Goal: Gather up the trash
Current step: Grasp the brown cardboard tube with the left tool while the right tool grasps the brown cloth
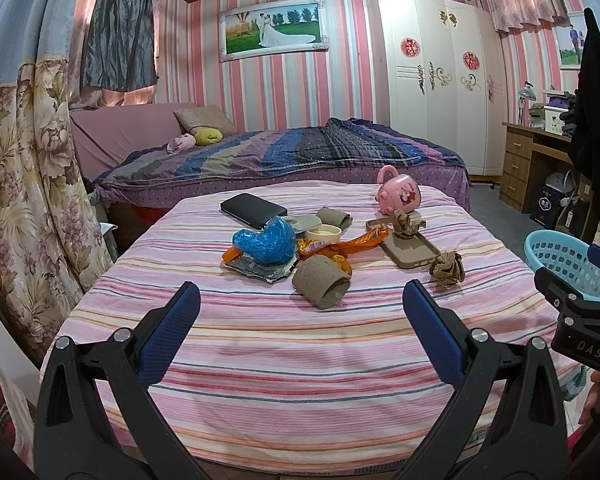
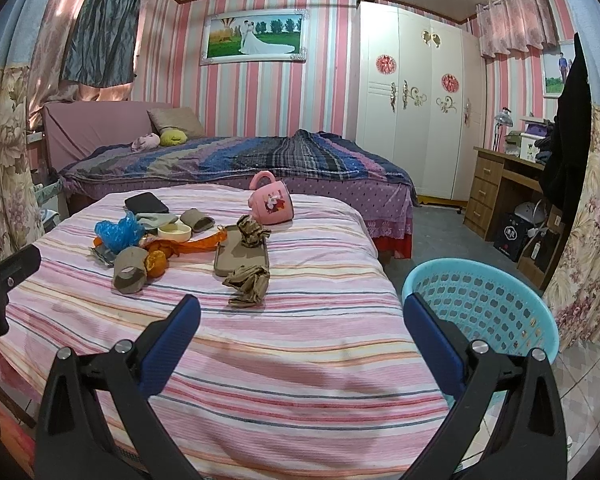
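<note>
So, both sets of jaws spread wide, holding nothing: left gripper (image 1: 300, 320) and right gripper (image 2: 300, 328) hovering over the near end of the striped bed (image 2: 300, 360). Trash piled mid-bed: blue plastic bag (image 1: 266, 245), orange wrapper (image 1: 340, 245), cardboard tube (image 1: 322, 282), crumpled brown paper (image 2: 248, 280) touching what's probably a phone case (image 2: 240, 258). Turquoise basket (image 2: 480, 304) just beside the bed's right edge.

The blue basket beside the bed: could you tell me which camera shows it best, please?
The right wrist view: the blue basket shows its whole rim and inside. The left wrist view catches only part, cut by the right gripper.
</note>
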Motion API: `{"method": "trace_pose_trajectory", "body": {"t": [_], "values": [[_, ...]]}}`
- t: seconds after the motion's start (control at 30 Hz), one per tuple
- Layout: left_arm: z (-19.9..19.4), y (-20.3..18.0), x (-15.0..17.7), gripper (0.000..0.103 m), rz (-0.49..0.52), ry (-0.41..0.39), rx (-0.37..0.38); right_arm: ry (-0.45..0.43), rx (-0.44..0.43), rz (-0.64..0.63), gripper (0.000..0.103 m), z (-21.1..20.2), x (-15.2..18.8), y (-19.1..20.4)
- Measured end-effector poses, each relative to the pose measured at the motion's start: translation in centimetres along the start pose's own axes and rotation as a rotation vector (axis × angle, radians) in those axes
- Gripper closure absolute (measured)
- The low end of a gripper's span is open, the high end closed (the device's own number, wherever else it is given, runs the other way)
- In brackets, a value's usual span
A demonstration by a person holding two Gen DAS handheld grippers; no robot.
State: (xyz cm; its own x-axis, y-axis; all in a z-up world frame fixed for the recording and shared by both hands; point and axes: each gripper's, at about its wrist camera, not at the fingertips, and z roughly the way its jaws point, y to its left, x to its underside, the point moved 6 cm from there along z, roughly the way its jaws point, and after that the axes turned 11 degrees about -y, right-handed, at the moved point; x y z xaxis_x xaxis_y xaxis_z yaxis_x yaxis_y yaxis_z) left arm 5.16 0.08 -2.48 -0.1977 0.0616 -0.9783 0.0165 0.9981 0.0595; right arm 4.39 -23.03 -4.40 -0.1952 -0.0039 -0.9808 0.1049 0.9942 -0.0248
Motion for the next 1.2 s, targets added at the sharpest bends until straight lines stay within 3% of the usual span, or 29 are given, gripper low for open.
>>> {"method": "trace_pose_trajectory", "body": {"t": [0.47,0.7,0.97,1.1,1.2], "values": [[0.9,0.3,-1.8,0.005,0.008,0.007,-0.013,-0.021,0.026,0.007,0.004,0.4,-2.0,-0.6],[2.3,1.2,-5.8,0.005,0.01,-0.026,-0.025,-0.042,0.04,-0.001,0.004,2.0,-5.5,-1.8],[5.2,1.2,-10.0,0.005,-0.01,-0.071,-0.01,0.027,0.008,-0.014,0.004,7.3,-7.3,-2.2],[7.6,1.4,-9.4,0.005,-0.003,-0.055,-0.021,0.065,0.0,-0.019,0.004,9.6,-6.9,-2.3],[9.3,1.9,-7.2,0.005,-0.035,-0.007,-0.013,0.059,-0.004,-0.006,0.004,10.7,-5.9,-2.7]]}}
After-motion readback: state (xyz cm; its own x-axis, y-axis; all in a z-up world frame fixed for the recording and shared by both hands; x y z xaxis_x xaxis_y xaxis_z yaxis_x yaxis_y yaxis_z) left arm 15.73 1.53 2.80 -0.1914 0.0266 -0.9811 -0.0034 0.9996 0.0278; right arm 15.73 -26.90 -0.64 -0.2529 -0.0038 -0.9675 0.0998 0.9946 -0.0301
